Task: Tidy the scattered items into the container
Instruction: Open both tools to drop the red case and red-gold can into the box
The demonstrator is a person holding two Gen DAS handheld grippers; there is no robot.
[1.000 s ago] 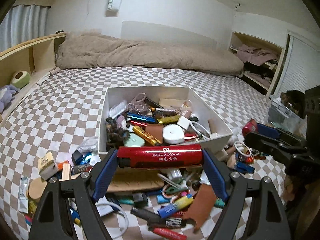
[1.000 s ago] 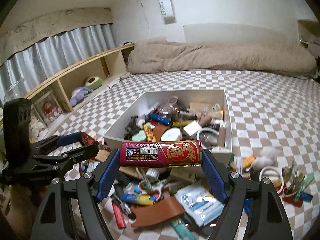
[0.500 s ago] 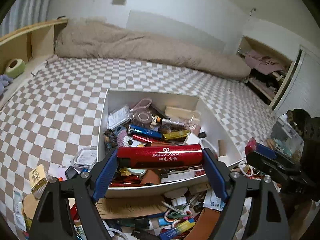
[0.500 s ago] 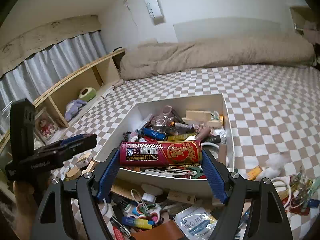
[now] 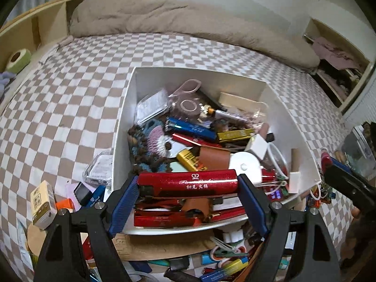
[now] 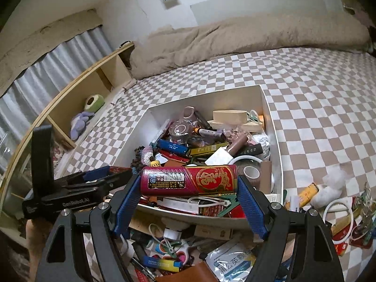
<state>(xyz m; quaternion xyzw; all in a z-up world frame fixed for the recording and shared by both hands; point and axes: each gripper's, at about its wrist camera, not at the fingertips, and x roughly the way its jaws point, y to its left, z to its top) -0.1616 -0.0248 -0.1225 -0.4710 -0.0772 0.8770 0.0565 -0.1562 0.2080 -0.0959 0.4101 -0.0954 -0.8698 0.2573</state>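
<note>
Dim indoor light; fisheye edges bent, darkened.

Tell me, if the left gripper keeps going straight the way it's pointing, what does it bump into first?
Probably the pile inside the white box. The left gripper, shut on a red tube, points down over the box's near edge at red packs and a brown leather piece below. Depth is hard to judge.

white box (image 5: 303, 141) heaped nearly full, clutter (image 6: 169, 256) crowding its near wall, checkered bedspread (image 5: 70, 94) beyond open
</note>
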